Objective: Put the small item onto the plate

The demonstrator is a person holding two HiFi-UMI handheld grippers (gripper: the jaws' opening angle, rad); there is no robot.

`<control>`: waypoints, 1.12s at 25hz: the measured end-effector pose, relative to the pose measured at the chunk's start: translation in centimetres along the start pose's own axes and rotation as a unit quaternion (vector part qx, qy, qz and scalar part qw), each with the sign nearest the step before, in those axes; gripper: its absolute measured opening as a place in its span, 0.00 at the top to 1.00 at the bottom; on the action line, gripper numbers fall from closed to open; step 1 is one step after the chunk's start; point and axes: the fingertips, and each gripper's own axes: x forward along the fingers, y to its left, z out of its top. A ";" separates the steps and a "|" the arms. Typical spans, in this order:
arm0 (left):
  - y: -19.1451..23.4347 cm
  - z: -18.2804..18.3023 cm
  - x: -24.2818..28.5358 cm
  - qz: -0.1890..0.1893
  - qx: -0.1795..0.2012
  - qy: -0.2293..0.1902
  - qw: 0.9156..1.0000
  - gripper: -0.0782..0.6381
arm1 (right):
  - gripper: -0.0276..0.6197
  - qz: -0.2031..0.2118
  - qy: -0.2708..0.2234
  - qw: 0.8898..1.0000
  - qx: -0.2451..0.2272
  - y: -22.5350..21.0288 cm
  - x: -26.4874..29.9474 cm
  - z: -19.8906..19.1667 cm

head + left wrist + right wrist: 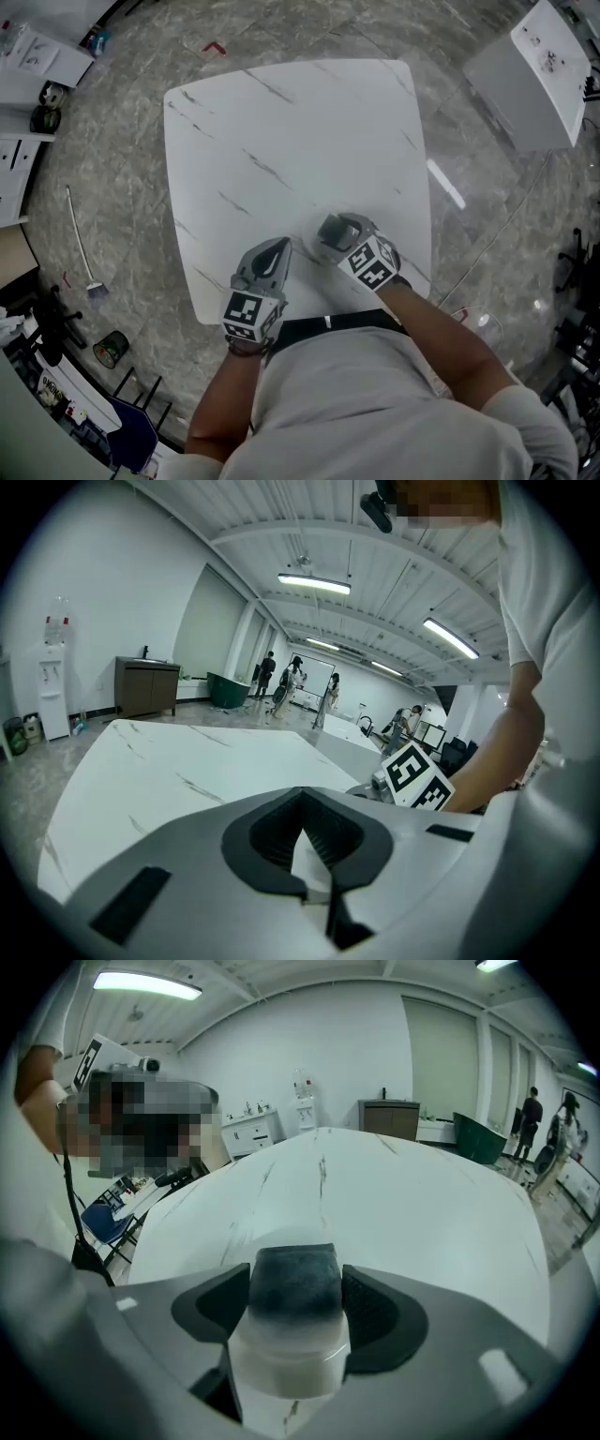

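The right claw [295, 1305] is clamped on the item [292, 1309], a small block with a dark, fuzzy top and a pale, cloudy lower part. The two dark pads press on its sides. In the head view the right claw [330, 231] is over the near part of the white, grey-veined counter [281, 122], towards the person's right. I cannot tell whether the item touches the surface.

The left claw [302, 806] is together at its tips, with nothing between them. Behind the tips the dark pads [267, 832] curve away from each other. In the head view the left claw [277, 247] is just beside the right one, near the counter's front edge and pointing away from the person. Each gripper has a marker cube by the wrist, the left cube [246, 315] and the right cube [371, 263].

The counter [394, 1194] stretches away bare beyond the item. In the left gripper view, a dark cabinet [145, 686] and a water dispenser [52, 691] stand against the far wall. Several people [291, 682] stand farther back in the room.
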 end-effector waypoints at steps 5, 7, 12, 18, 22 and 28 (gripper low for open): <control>1.3 -0.2 0.4 0.004 -0.005 0.006 1.000 0.89 | 0.50 -0.003 0.017 0.999 -0.031 0.1 1.3 0.0; 1.5 -0.2 0.6 0.007 -0.010 0.007 1.000 0.89 | 0.50 -0.002 0.021 0.999 -0.035 0.2 1.6 -0.3; 1.4 -0.3 0.6 0.007 -0.012 0.007 1.000 0.89 | 0.50 -0.006 0.020 0.998 -0.052 0.2 1.9 -0.6; 1.6 0.3 -0.5 0.008 -0.016 0.003 1.000 0.89 | 0.50 0.002 -0.005 0.999 -0.037 0.8 1.0 0.2; 1.6 1.7 -1.7 0.005 -0.009 -0.010 1.000 0.88 | 0.50 -0.006 -0.051 0.999 -0.016 0.9 -1.5 2.7; 0.3 4.9 -4.7 -0.015 0.019 -0.036 0.999 0.88 | 0.63 -0.007 -0.166 0.986 0.000 3.4 -8.7 9.5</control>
